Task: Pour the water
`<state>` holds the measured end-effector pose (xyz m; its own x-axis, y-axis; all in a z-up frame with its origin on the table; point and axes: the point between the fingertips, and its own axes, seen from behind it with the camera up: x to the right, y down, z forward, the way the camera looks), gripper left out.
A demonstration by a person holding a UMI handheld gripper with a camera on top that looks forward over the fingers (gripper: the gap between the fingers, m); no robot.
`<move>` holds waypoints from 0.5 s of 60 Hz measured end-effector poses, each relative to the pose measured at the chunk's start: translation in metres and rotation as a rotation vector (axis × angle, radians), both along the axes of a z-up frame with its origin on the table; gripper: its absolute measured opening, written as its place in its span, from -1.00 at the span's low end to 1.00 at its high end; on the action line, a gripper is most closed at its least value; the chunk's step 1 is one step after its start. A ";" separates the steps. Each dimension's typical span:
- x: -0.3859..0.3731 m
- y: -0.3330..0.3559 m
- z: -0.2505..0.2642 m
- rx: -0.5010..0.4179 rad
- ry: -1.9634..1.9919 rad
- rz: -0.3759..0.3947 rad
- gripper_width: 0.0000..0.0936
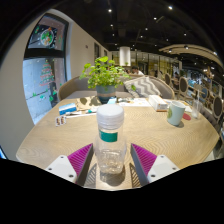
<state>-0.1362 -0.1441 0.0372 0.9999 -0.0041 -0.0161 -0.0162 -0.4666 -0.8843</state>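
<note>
clearly the claw (110, 160) clamps a bottle (110, 140); its base is hidden below.

Round wooden table (45, 135) — potted plant (104, 75), mug (176, 112), bottle (110, 140) on it.

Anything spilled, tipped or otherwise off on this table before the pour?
Nothing stands out. The bottle stands upright with its cap on, between the gripper's fingers. The cup and potted plant beyond also stand upright, and the table shows no spill.

Clear bottle (110, 140), upright, white cap, btwn gripper (111, 160) pads
</note>
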 end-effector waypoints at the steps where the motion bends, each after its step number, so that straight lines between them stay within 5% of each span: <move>1: 0.000 0.003 -0.002 0.001 -0.001 -0.002 0.57; 10: -0.002 0.020 -0.010 0.028 -0.015 0.005 0.07; 30: -0.003 0.027 0.026 0.049 -0.007 0.042 -0.13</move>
